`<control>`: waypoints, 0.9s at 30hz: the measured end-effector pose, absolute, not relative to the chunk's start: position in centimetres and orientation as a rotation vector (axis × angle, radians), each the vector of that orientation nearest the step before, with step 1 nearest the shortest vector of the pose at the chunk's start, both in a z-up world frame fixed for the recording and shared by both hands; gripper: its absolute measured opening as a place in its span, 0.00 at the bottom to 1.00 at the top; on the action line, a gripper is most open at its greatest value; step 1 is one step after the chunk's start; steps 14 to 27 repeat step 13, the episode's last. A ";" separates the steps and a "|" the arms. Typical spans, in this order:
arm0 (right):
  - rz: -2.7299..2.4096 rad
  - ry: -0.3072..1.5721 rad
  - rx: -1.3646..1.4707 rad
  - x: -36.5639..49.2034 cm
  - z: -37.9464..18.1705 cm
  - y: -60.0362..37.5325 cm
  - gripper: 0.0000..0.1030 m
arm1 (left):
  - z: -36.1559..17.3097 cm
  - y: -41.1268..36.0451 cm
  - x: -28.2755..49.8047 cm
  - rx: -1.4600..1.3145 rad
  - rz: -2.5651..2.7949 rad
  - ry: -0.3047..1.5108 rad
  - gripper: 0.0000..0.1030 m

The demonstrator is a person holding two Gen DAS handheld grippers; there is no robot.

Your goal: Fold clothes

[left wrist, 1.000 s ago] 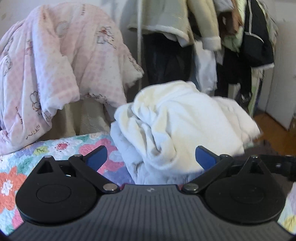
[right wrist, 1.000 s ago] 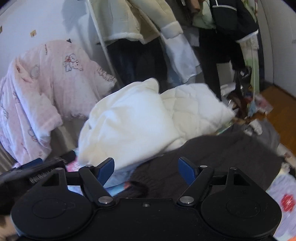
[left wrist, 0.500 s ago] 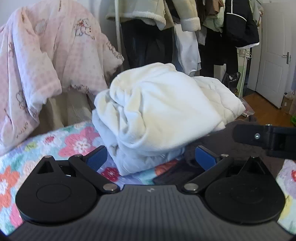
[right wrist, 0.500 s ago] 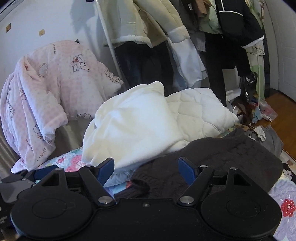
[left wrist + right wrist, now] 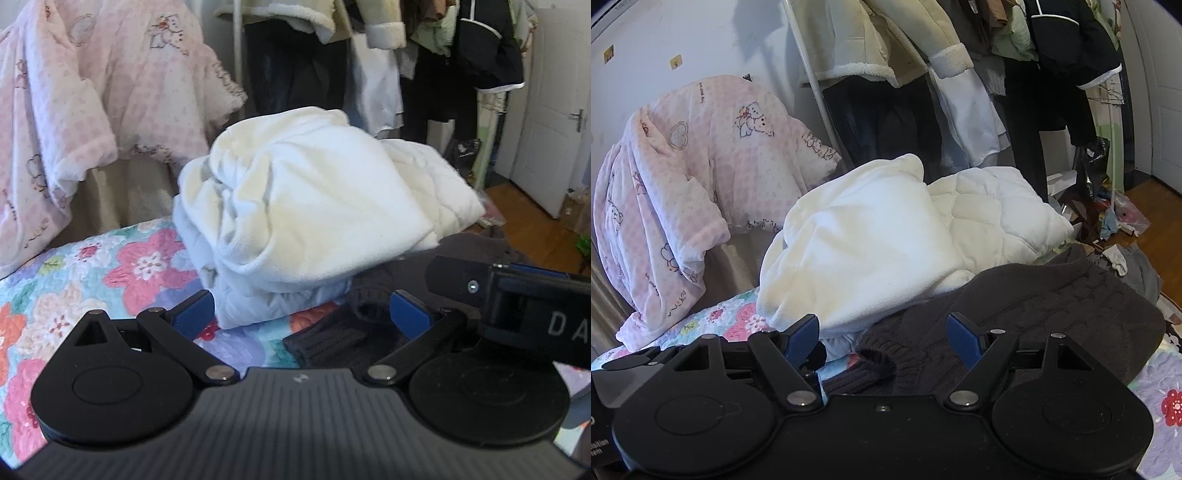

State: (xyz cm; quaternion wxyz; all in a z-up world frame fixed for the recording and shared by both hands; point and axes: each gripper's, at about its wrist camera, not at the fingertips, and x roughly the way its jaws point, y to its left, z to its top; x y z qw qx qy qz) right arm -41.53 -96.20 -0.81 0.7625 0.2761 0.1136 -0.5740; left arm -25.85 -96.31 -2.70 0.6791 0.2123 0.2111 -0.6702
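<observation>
Right wrist view looks across a bed with a floral quilt [image 5: 1167,391], where a dark brown knitted sweater [image 5: 1045,314] lies spread just ahead of the right hand-held gripper [image 5: 882,334]. Its blue fingers stand wide apart and hold nothing. A ribbed cuff or hem of the sweater sits low between them, very near, though whether a finger touches it I cannot tell.

The likeliest trouble, as I judge it, comes from the white fleece garment [image 5: 864,254] piled behind: its lower edge overlaps the sweater's far side, so pulling the sweater toward the person could drag the white heap along or tip it onto the knit. A white quilted piece [image 5: 993,218] leans against that heap and might slide with it. The chunky knit is also loose and stretchy, so a pinch on one layer of the cuff may lift only a fold, not the whole edge.

From the left wrist view, the left hand-held gripper [image 5: 301,314] is likewise spread open and empty. The sweater [image 5: 373,295] lies just ahead and to its right, near the right-side finger, while the white fleece garment [image 5: 314,206] sits straight ahead. The right tool's black body crosses the lower right of this view, so the two could knock together over the cuff.
</observation>
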 end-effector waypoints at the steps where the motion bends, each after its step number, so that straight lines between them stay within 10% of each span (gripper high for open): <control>1: -1.248 0.250 0.602 -41.5 -0.9 -96.2 0.78 | -2.8 -96.3 -25.9 0.483 -1.494 0.473 1.00; 27: -1.246 0.280 0.609 -40.9 -1.4 -96.1 0.78 | -3.1 -95.8 -26.1 0.511 -1.497 0.477 1.00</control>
